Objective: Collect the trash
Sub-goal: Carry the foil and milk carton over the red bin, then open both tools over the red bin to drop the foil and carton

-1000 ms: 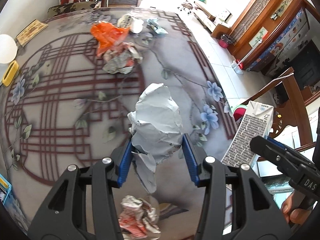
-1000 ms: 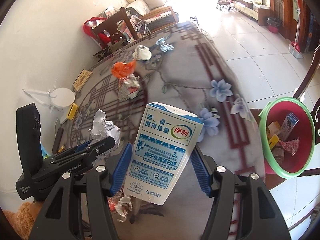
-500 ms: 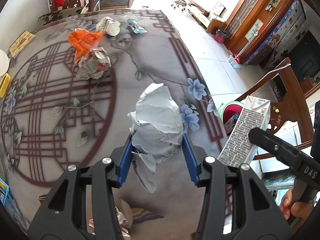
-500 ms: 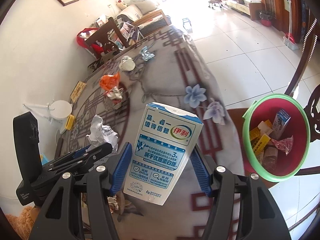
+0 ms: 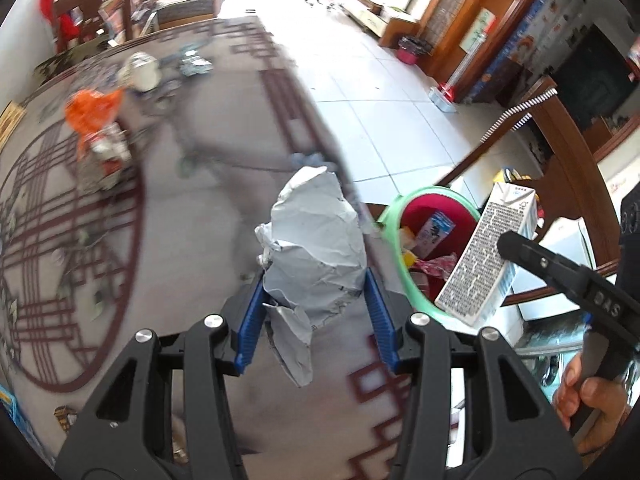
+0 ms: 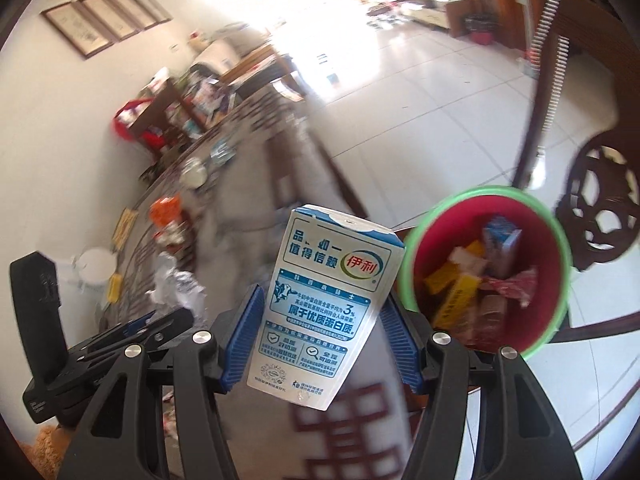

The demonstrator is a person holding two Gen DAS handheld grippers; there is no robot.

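My left gripper [image 5: 316, 316] is shut on a crumpled grey-white paper wad [image 5: 316, 252], held above the table's right edge. In the right wrist view my right gripper [image 6: 322, 344] is shut on a blue and white milk carton [image 6: 328, 304]; the same milk carton [image 5: 486, 256] shows to the right in the left wrist view, over the bin. The red bin with a green rim [image 6: 558, 240] stands on the floor just right of the table and holds several cartons and wrappers; the left wrist view shows the bin [image 5: 394, 216] right of the paper wad.
The patterned table [image 5: 168, 240] still carries an orange bag [image 5: 94, 112], a crumpled foil pile [image 5: 104, 156], a white cup [image 5: 140, 72] and a small wrapper [image 5: 196, 64] at its far end. A dark wooden chair [image 6: 600, 208] stands beside the bin. A person's hand [image 5: 592, 396] holds the right gripper's handle.
Both grippers have swept right across the table toward its edge, each keeping its load. The bin has come closer and larger in both views.
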